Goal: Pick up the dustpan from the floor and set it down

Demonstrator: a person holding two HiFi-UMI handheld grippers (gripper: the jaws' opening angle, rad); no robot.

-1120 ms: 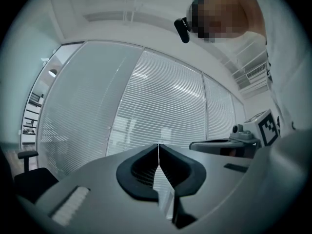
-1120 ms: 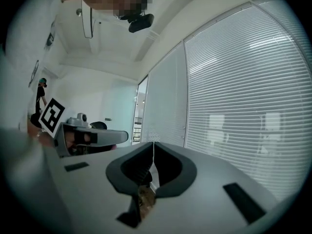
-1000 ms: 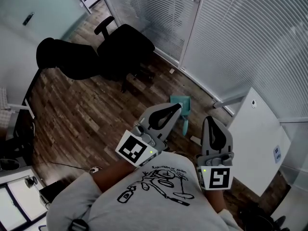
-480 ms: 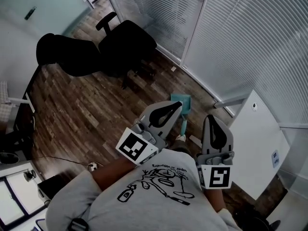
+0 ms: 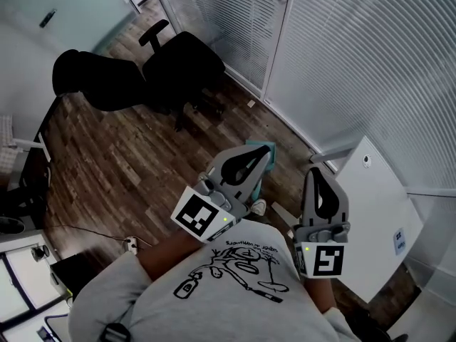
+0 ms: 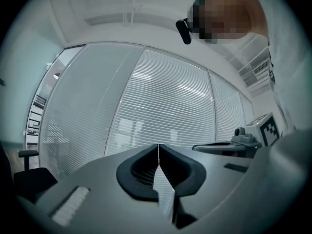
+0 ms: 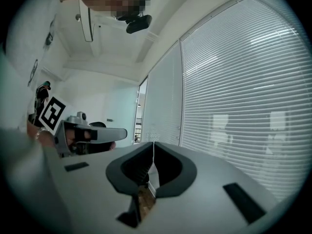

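While the teal plastic dustpan is lying on the dark wood-plank floor near the white slatted blinds, partly being hidden behind the left gripper, its jaws and the right gripper's are being held fully together, nothing gripped. Pickup is judged not yet started. One pair is best being opened wide before being lowered; the handle should be targeted, not the thin lip.

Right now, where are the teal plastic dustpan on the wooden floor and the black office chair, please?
Teal plastic dustpan [image 5: 261, 147]: head view, the visible part of its pan.
Black office chair [image 5: 182, 66]: head view, the middle of its seat.
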